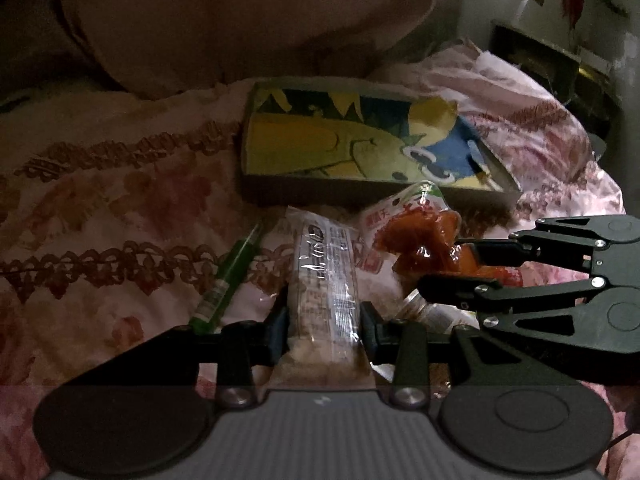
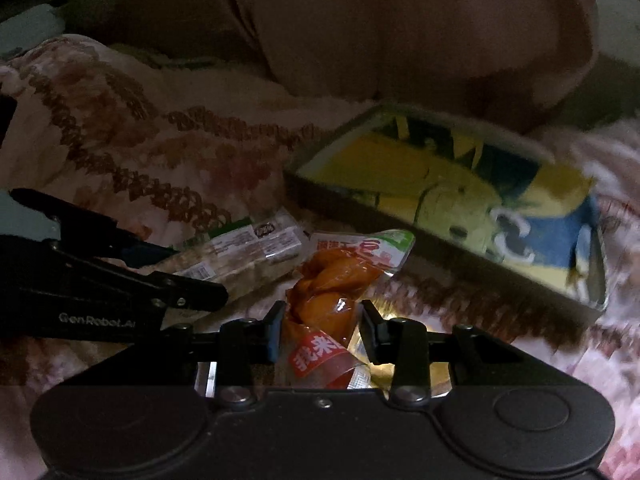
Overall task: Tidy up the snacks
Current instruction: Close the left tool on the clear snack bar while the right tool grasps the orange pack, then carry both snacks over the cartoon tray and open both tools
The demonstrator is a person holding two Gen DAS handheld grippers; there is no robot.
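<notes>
My left gripper [image 1: 324, 328] is shut on a clear-wrapped cracker pack [image 1: 324, 280], which also shows in the right wrist view [image 2: 244, 252]. My right gripper [image 2: 320, 332] is shut on an orange snack pouch [image 2: 328, 280] with red labels; in the left wrist view the right gripper [image 1: 448, 268] holds that pouch [image 1: 416, 236] from the right. A shallow yellow and blue cartoon box [image 1: 360, 144] lies open just beyond both packs; it also shows in the right wrist view [image 2: 460, 200]. The left gripper [image 2: 188, 276] enters the right wrist view from the left.
A green tube [image 1: 228, 280] lies on the pink floral bedspread [image 1: 100, 200] left of the cracker pack. A brown pillow [image 1: 220, 20] rises behind the box. Dark furniture [image 1: 540, 60] stands at the far right. Another shiny packet [image 2: 400, 360] lies under my right gripper.
</notes>
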